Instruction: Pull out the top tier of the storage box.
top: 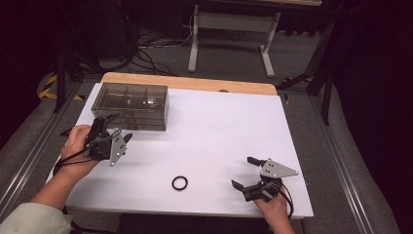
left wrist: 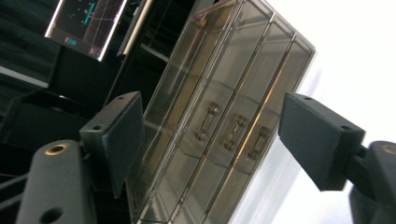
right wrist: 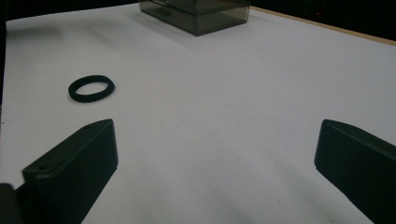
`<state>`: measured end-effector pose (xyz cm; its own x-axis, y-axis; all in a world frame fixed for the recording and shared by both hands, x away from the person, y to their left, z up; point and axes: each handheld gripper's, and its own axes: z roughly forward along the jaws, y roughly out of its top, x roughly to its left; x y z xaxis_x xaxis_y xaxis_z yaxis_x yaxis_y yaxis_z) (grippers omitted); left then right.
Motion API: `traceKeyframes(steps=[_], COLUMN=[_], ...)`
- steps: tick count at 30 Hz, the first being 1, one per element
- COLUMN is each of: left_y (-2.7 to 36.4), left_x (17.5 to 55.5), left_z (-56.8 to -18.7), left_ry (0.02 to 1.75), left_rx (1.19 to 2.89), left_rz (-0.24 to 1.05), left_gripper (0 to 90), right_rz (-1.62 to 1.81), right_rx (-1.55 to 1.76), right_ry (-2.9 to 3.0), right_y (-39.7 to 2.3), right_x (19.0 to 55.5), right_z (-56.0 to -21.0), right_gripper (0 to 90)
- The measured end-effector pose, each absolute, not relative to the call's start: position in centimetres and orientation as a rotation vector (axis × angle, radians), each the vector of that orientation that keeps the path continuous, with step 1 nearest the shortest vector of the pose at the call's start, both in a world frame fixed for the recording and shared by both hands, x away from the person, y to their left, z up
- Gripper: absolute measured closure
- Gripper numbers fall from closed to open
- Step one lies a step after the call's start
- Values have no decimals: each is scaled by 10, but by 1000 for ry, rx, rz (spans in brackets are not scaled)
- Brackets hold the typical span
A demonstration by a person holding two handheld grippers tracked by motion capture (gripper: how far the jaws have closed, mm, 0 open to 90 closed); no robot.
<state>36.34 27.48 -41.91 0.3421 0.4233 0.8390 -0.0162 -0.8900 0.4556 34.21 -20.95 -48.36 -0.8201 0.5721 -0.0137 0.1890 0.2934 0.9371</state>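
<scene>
Both your grippers, left (top: 118,127) and right (top: 247,171), had open, empty jaws; the left faced the smoky transparent plastic drawer box (top: 130,105), beside the black rubber ring (top: 179,183).

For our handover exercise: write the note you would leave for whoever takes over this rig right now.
Left gripper: open, aimed at the drawer box, holding nothing.
Right gripper: open, empty, low over the table.
Drawer box: far left of the table, its three drawers look shut.
Black ring: flat on the near edge, between the grippers, untouched.
Done: nothing visible yet.
Left: probably open a drawer and fetch the ring.
</scene>
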Motion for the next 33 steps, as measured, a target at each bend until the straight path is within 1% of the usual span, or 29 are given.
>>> traceKeyframes(steps=[2, 4, 6, 8, 10, 11, 16, 21, 24, 27, 33], left_y=[275, 273, 273, 272, 272, 272, 272, 272, 271, 270, 267], left_x=[364, 364, 364, 365, 365, 367, 369, 370, 372, 373, 375], left_z=[-421, -425, -425, -428, -429, -431, -434, -437, -440, -441, -444], left_ry=[356, 343, 324, 324, 325, 338, 338, 313, 285, 275, 269], left_rx=[2233, 2242, 2247, 2250, 2252, 2261, 2284, 2292, 2303, 2308, 2299], left_rz=[1582, 1634, 1658, 1701, 1713, 1764, 1836, 1870, 1916, 1945, 1972], left_gripper=[273, 288, 295, 321, 333, 348, 382, 393, 418, 422, 440], right_rz=[1536, 1537, 1536, 1535, 1535, 1535, 1535, 1533, 1529, 1529, 1530], right_rx=[687, 689, 687, 688, 688, 688, 686, 686, 686, 685, 684], right_ry=[2222, 2221, 2221, 2222, 2222, 2223, 2227, 2229, 2236, 2237, 2240], right_y=[-209, -209, -210, -210, -210, -209, -209, -209, -209, -209, -209], right_x=[342, 342, 342, 343, 343, 343, 343, 343, 343, 343, 343], right_z=[-484, -484, -484, -484, -484, -484, -484, -484, -484, -484, -484], right_gripper=[0, 0, 0, 0, 0, 0, 0, 0, 0, 0, 0])
